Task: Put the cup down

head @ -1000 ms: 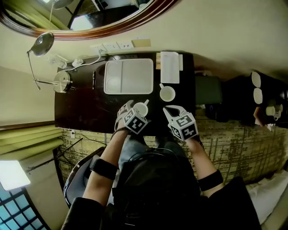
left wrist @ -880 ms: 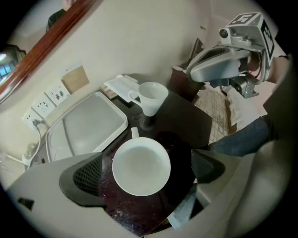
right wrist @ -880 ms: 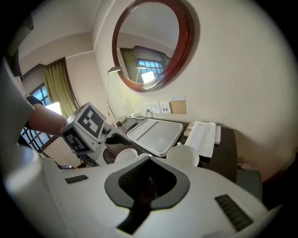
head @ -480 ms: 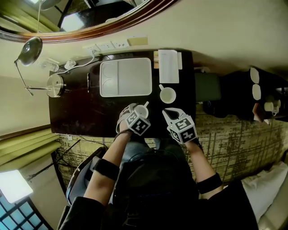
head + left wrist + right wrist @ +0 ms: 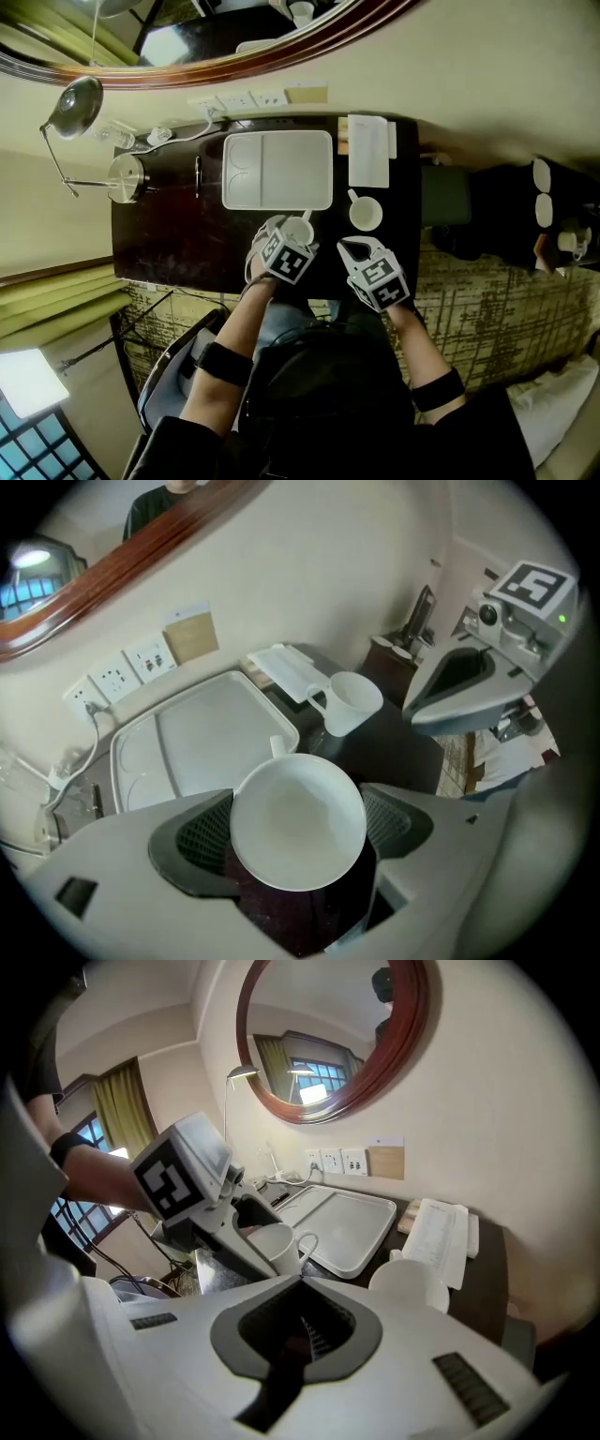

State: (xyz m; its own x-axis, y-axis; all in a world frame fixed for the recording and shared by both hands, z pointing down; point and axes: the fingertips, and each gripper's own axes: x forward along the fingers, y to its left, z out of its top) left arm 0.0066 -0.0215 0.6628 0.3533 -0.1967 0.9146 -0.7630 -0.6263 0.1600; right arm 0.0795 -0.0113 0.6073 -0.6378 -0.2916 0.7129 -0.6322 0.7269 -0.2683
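A white handled cup [image 5: 298, 822] sits between the jaws of my left gripper [image 5: 298, 834]. The jaws have just been closing, and both pads now press its sides. In the head view this cup [image 5: 298, 229] and the left gripper [image 5: 292, 234] are over the dark table [image 5: 178, 244], just in front of the white tray [image 5: 277, 169]. The right gripper view shows the cup [image 5: 275, 1246] upright, handle toward the tray. My right gripper [image 5: 354, 247] hovers at the table's near edge, shut and empty, in front of a second white cup [image 5: 366, 214].
The two-part tray [image 5: 202, 733] is empty. A folded paper [image 5: 368, 150] lies at the back right corner. A desk lamp [image 5: 80, 98] and a round metal item [image 5: 127, 176] stand at the left end. Wall sockets and a cable run behind the table, under a round mirror.
The left gripper with the cup has shifted a little nearer the tray's front edge. The right gripper has drifted slightly back toward the table's near edge.
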